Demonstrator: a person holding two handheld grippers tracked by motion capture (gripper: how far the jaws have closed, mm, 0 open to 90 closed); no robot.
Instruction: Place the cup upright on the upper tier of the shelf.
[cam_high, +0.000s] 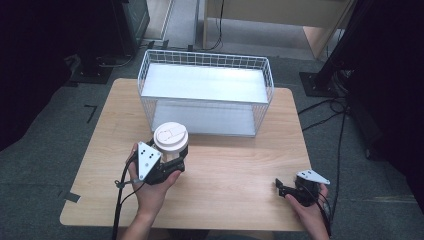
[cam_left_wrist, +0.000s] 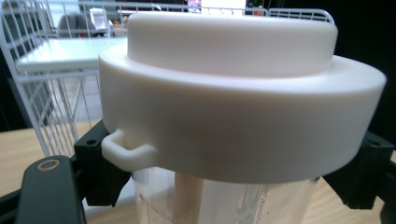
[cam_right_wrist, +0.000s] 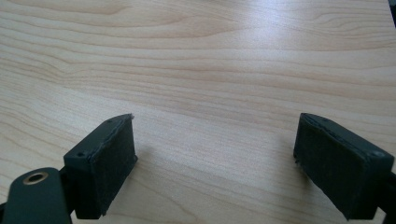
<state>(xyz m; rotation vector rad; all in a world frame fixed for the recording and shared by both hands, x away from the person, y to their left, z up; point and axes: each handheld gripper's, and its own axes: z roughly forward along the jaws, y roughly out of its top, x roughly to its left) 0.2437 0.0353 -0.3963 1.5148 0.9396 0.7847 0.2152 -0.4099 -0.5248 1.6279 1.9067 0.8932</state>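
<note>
A clear plastic cup with a white lid (cam_high: 170, 136) stands upright just in front of the wire rack. My left gripper (cam_high: 172, 157) is shut on the cup, one jaw on each side below the lid. In the left gripper view the white lid (cam_left_wrist: 233, 93) looms close, and the clear cup body (cam_left_wrist: 224, 200) sits between the black jaws. Whether the cup's base touches the table is hidden. My right gripper (cam_high: 282, 189) rests low at the table's front right, open. Its black pads (cam_right_wrist: 109, 163) stand wide apart over bare wood.
A white wire rack (cam_high: 205, 92) with two shelves stands at the back middle of the wooden table (cam_high: 240, 175), its open side facing me. Cables and dark stands lie on the floor around the table.
</note>
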